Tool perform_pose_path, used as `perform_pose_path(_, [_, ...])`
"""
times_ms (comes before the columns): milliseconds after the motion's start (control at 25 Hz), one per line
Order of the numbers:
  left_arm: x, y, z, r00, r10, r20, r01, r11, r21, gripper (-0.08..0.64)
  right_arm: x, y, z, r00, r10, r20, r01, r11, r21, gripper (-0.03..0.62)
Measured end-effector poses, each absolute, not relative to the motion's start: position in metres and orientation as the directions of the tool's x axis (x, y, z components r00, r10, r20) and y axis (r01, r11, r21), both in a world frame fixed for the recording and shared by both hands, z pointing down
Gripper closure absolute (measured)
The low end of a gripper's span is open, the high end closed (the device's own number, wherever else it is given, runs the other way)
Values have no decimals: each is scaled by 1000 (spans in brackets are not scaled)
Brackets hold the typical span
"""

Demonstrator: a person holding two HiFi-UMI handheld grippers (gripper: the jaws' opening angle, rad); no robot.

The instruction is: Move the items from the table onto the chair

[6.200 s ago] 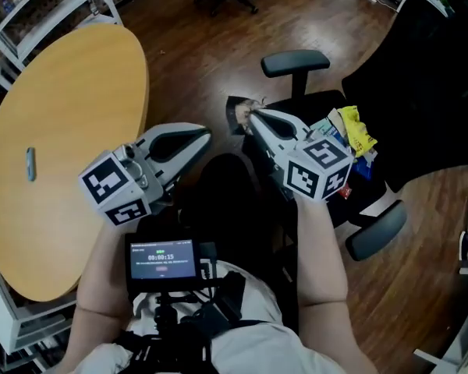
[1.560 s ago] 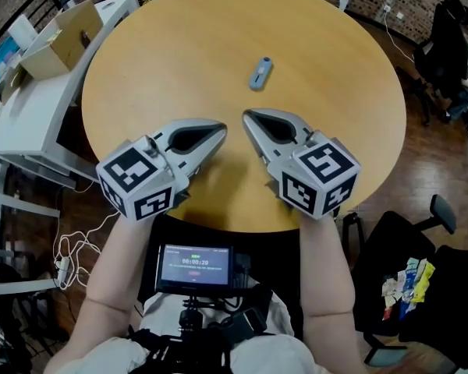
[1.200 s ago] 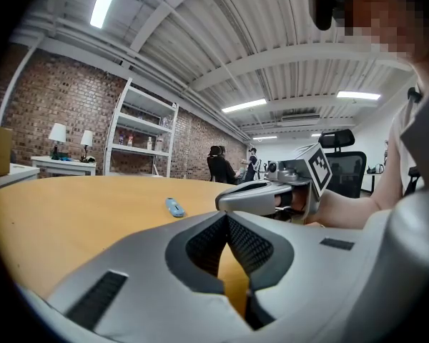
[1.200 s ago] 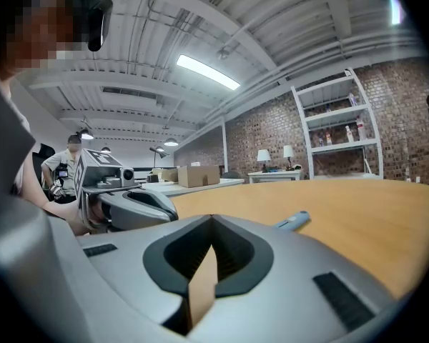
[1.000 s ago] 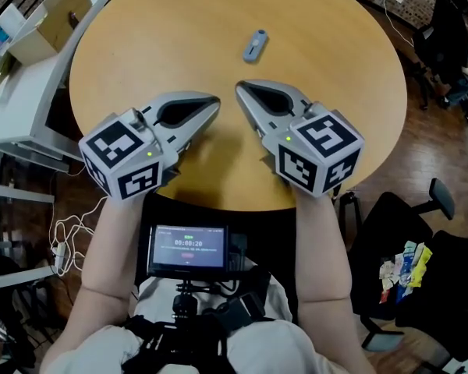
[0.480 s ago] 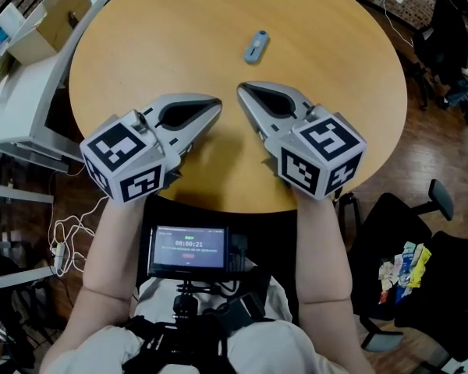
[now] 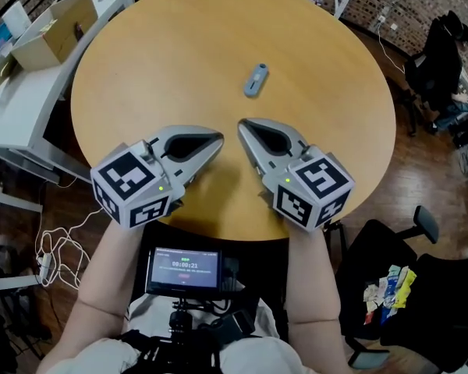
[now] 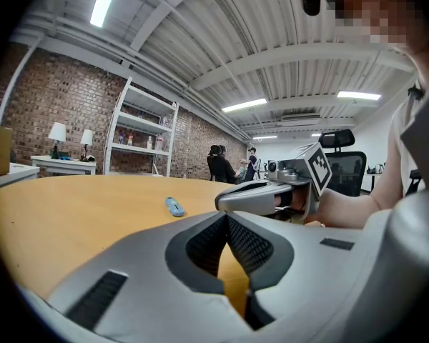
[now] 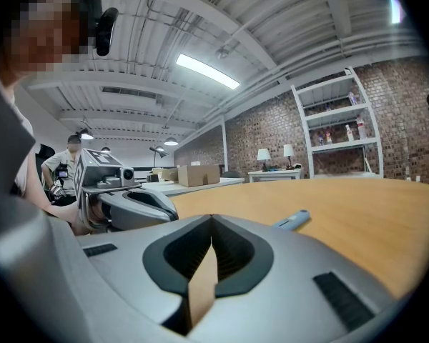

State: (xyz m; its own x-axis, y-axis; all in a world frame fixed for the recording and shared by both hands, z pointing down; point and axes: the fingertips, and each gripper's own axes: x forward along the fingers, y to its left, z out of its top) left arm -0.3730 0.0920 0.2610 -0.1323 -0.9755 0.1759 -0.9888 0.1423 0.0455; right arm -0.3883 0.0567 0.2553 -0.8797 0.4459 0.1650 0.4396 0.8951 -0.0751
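Note:
A small blue-grey pen-shaped item (image 7: 256, 79) lies alone on the round wooden table (image 7: 179, 45). It also shows as the blue item (image 8: 174, 206) in the left gripper view and as the blue item (image 9: 293, 220) in the right gripper view. My left gripper (image 7: 218, 137) and right gripper (image 7: 242, 125) hover side by side over the table's near part, tips pointing at the item, a short way from it. Both are shut with nothing between the jaws. The black chair (image 7: 363, 248) stands at lower right with several colourful packets (image 7: 386, 287) on its seat.
A white desk (image 7: 15, 107) with a cardboard box (image 7: 51, 29) stands to the left of the table. Cables (image 7: 54, 248) lie on the wooden floor at lower left. Another black chair (image 7: 437, 53) is at the far right. Shelving lines the brick wall beyond.
Earlier I faced the chair with the right gripper over the packets; now I face the table. Over the last second both grippers stayed shut, about as far from the blue item.

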Motion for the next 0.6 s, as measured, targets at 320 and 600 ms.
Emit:
perform_pose_path(320, [-368,86,262,-128,-976,175,-990,137,38,552,-389,54,265,-859,453,238,446,891,-86,533])
perform_pose_path(600, [-372,89,264,-129,-974,188,-990,139,39,552,-455,-2,269,-879,242,411,244,969,-47,344])
